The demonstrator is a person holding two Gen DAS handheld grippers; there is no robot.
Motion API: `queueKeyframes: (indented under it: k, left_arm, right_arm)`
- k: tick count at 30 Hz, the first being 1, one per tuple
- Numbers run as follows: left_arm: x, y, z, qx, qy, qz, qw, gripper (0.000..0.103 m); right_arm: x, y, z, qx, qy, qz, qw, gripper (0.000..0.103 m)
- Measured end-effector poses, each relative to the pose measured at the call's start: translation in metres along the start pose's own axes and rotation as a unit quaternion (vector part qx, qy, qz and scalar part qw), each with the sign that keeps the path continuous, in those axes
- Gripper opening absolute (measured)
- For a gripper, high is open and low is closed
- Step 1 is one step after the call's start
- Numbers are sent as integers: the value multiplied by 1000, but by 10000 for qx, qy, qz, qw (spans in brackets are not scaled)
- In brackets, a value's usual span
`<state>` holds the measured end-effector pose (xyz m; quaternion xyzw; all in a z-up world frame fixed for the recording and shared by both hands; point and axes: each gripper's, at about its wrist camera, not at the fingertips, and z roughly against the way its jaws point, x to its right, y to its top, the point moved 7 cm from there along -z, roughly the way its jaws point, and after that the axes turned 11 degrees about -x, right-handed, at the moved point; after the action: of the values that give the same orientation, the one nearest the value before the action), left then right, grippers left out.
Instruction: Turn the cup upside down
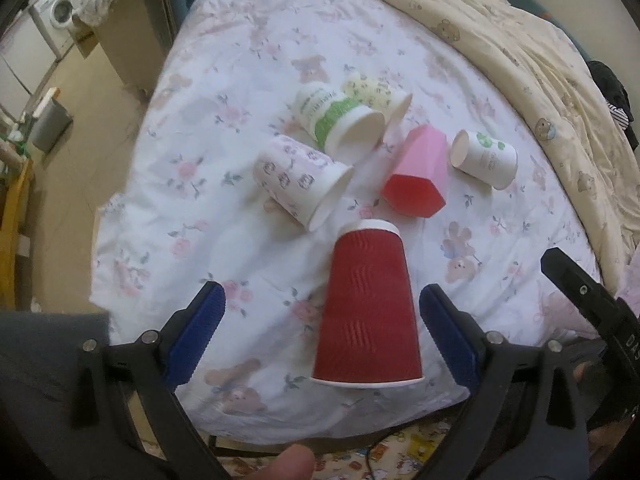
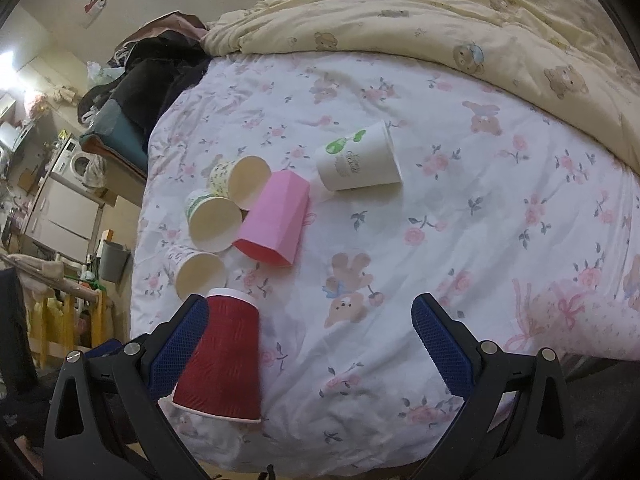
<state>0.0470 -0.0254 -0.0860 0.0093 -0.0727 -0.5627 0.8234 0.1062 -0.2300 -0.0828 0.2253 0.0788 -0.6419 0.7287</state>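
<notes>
My left tool [image 1: 322,312] gapes wide around the red cup [image 1: 366,312], standing upside down near the bed's [image 1: 240,80] edge, pads clear of it. My right tool [image 2: 310,320] hangs equally wide open, holding nothing.

I see a ribbed red paper cup [image 1: 368,312] with a white rim, on a white bed sheet [image 1: 248,80] printed with pink roses and brown bears. Beyond it lie a pink faceted plastic cup [image 1: 418,172] with a red inside, a white paper cup with purple flower prints [image 1: 296,182], a white paper cup with a green band [image 1: 332,118], and a white paper cup with a green clover [image 1: 486,158]. The cream quilt [image 2: 460,12] carries bear prints. Both hand-held grippers have blue textured pads [image 1: 200,328] on black frames.
</notes>
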Motion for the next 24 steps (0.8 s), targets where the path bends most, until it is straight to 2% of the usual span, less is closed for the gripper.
queueKeyframes:
  k: [2, 8, 14, 19, 24]
  left_arm:
    - [-3, 2, 4, 95, 84, -95, 9999, 103]
    - [-21, 5, 9, 225, 283, -408, 9985, 103]
    - [-51, 13, 13, 399, 225, -284, 9985, 103]
    - [-71, 15, 0, 131, 20, 31, 9999, 103]
    - [-83, 11, -9, -5, 10, 231, 9997, 103]
  right_arm:
    - [0, 0, 1, 48, -186, 56, 9998, 103]
    - [4, -2, -9, -132, -289, 14, 9995, 103]
    - [-23, -11, -31, -858, 67, 263, 9959, 103]
    - [-52, -17, -55, -1451, 411, 257, 9882, 101]
    - [-73, -20, -83, -1814, 310, 313, 9824, 93]
